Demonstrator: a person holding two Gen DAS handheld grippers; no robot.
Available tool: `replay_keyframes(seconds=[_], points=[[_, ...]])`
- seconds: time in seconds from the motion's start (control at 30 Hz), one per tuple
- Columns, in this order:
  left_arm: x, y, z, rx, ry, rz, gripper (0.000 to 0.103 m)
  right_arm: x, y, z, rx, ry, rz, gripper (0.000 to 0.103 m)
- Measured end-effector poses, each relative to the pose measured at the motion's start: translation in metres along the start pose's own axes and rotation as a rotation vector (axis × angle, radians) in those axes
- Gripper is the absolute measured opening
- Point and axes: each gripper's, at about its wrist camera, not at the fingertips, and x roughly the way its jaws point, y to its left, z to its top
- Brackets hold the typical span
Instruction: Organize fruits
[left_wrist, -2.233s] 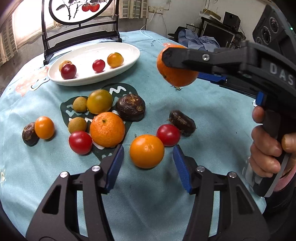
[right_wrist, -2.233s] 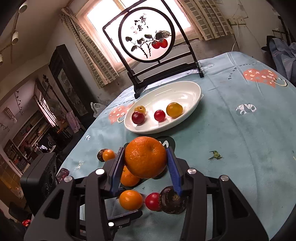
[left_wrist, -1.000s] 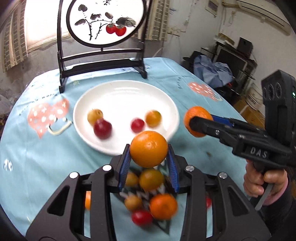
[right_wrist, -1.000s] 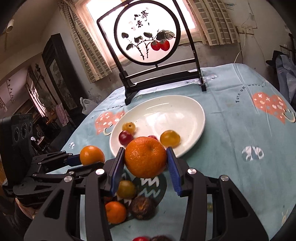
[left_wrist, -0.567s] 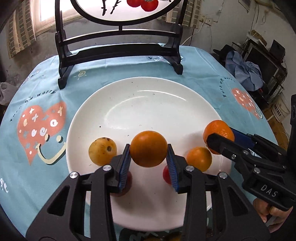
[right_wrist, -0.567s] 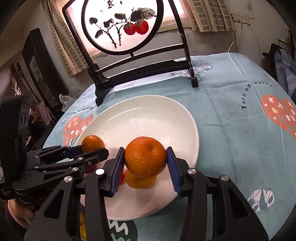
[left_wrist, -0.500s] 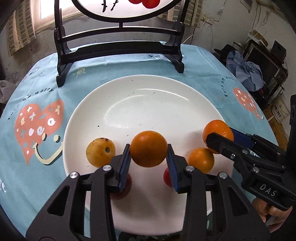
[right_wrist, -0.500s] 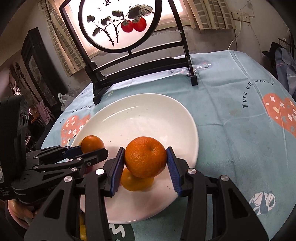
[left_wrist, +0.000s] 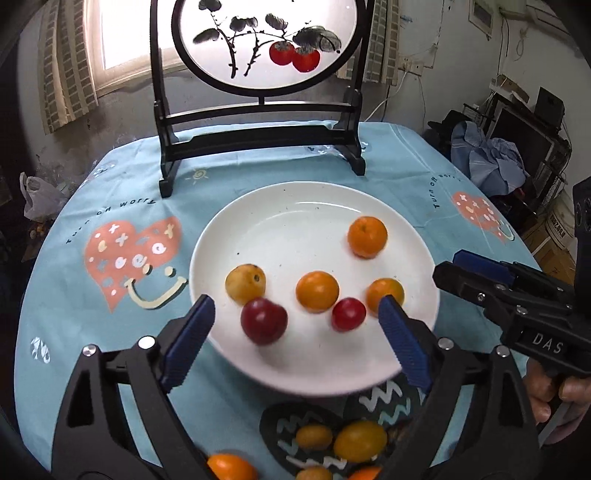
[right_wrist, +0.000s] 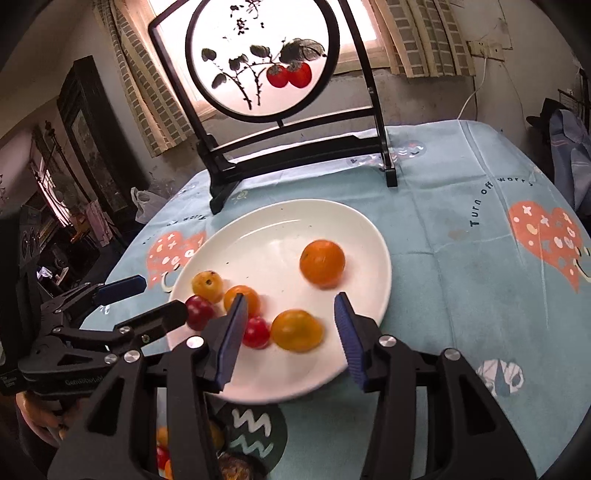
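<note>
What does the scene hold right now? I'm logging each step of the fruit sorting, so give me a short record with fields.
plate: white plate on the blue tablecloth
fruit on plate: six pieces, among them an orange apart at the far right and a dark red fruit near the front rim
left tool: open, empty, above the plate's near edge
right tool: open, empty
fruit off plate: several pieces in front of the plate
backdrop: round painted screen behind the plate

Round counter (left_wrist: 402, 155) under a pale blue printed cloth, bearing at its far edge a black wooden stand (left_wrist: 258, 136) with a circular painted screen (left_wrist: 264, 40) of red fruit on a branch. Behind: daylit window (right_wrist: 354, 22) with checked curtains (right_wrist: 421, 37), grey stained wall (left_wrist: 436, 55) with trailing cables. Dark cabinet (right_wrist: 86, 122) at left; blue garments (left_wrist: 487, 158) heaped before dark shelving (left_wrist: 532, 122) at right.
</note>
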Motion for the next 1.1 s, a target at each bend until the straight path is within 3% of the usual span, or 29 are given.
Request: replay_keyframes(seconds=[0.27,0.53,0.87,1.1], points=[[-0.058,0.012,-0.089,-0.030,-0.014,-0.012,0.095,-0.068,0.011,-0.081,-0.012,-0.017,0.048,0.057],[-0.066,0.010,-0.172,-0.033,0.054,-0.063,0.095,-0.086,0.007,-0.142,0.089,0.035,0.056,0.058],[-0.076,0.007,-0.189,-0.002,0.025,-0.080,0.096,-0.075,0.003,-0.156,0.149,0.087,0.022,0.057],[-0.075,0.010,-0.187,-0.023,0.027,-0.090,0.096,-0.066,-0.004,-0.160,0.193,0.127,0.032,0.049]])
